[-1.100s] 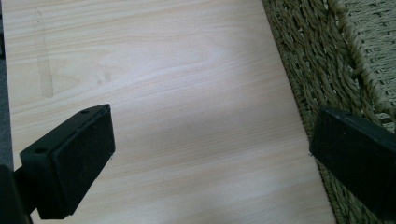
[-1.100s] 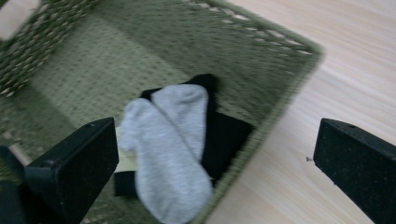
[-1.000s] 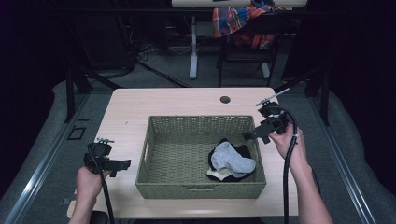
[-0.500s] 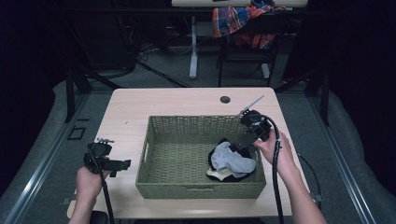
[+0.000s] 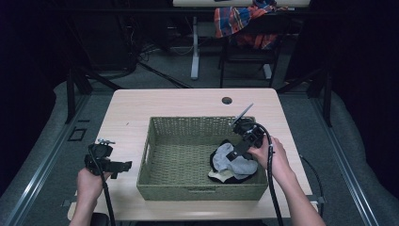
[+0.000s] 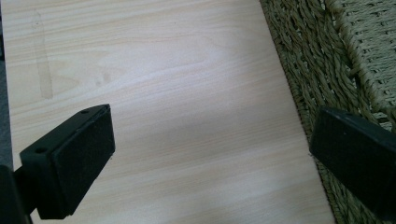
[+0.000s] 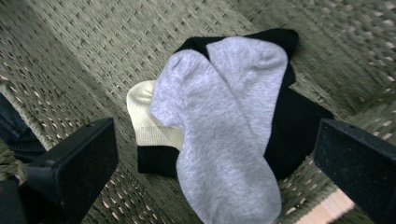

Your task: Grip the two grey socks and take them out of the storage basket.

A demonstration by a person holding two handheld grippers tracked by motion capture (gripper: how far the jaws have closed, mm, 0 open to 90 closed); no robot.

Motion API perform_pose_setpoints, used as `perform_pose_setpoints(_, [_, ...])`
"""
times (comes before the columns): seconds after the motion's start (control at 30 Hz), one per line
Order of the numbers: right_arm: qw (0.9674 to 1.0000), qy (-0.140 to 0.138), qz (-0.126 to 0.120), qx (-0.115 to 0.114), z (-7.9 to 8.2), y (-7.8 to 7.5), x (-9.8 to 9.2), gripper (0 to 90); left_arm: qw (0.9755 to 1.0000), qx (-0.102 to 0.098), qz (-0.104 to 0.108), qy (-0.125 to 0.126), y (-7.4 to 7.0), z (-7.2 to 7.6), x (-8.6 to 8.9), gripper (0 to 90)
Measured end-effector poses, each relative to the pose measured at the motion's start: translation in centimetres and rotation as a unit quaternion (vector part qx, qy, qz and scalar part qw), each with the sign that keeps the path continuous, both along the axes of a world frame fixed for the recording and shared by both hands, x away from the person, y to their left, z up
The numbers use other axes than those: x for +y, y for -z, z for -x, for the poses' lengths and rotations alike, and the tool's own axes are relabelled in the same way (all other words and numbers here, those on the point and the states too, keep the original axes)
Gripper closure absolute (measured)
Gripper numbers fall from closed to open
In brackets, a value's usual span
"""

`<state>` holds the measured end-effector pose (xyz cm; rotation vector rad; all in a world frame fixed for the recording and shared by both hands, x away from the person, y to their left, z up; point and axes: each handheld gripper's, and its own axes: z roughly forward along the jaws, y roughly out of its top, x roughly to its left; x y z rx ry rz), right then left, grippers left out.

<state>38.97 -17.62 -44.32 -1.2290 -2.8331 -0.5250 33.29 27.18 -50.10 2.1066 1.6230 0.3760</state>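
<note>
My right claw [image 7: 215, 158] hangs spread wide above the grey socks [image 7: 224, 135] lying in the basket [image 7: 70, 56]; nothing gripped

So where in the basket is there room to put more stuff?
The basket floor is bare across its whole left half and along the back wall. The front right corner is crowded: the grey socks, a black sock and a pale yellow one are piled there, with the open right gripper over them.

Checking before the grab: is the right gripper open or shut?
Open: the right gripper has its jaws spread wide either side of the grey socks, touching nothing.
</note>
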Motion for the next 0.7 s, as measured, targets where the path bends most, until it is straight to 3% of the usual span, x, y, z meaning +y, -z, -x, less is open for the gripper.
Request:
perform_pose_setpoints(0.07, [0.9999,-0.002,0.009,0.005,0.0,0.4,0.3,0.7,1.0,0.0,-0.001,0.0,0.0,0.0,0.0,0.4])
perform_pose_setpoints(0.13, [0.9998,0.001,0.018,0.001,0.0,0.7,0.5,11.3,1.0,0.001,-0.001,0.001,0.0,0.0,0.0,0.4])
perform_pose_setpoints(0.43, [0.9988,-0.01,0.044,0.016,0.0,1.7,1.0,18.4,1.0,0.001,-0.001,0.002,0.0,0.0,0.0,0.5])
perform_pose_setpoints(0.7, [0.9973,-0.015,0.069,0.021,0.4,2.7,2.0,30.7,1.0,0.004,-0.001,0.004,-0.1,0.0,-0.1,0.6])
